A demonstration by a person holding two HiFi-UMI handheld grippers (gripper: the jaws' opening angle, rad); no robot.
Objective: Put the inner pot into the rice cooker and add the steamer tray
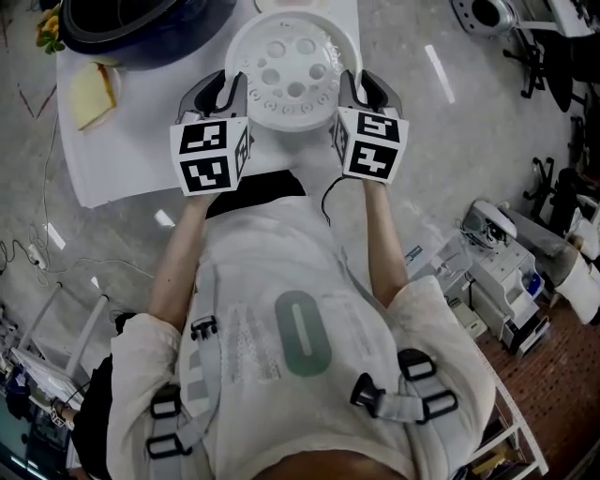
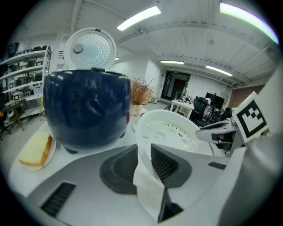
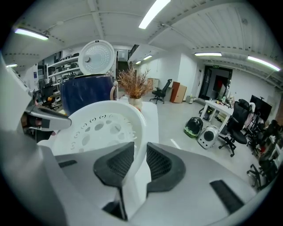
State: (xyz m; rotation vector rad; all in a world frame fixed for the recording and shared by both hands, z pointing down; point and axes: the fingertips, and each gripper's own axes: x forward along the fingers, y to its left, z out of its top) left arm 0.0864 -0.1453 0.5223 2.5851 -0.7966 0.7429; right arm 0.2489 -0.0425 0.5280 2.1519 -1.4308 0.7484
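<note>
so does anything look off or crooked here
Nothing stands out. The steamer tray is gripped by its rim on opposite sides by the left gripper and right gripper, and the rice cooker stands upright with its lid open.

The white round perforated plastic steamer tray (image 1: 292, 70) sits between the left gripper (image 1: 234, 92), clamped on its left rim, and the right gripper (image 1: 347, 92), clamped on its right rim. Far left of it, the dark blue rice cooker (image 1: 141, 28) stands on the white table (image 1: 141, 159). The yellow slab on a small plate (image 1: 91, 94) lies just near-left of the cooker.
</note>
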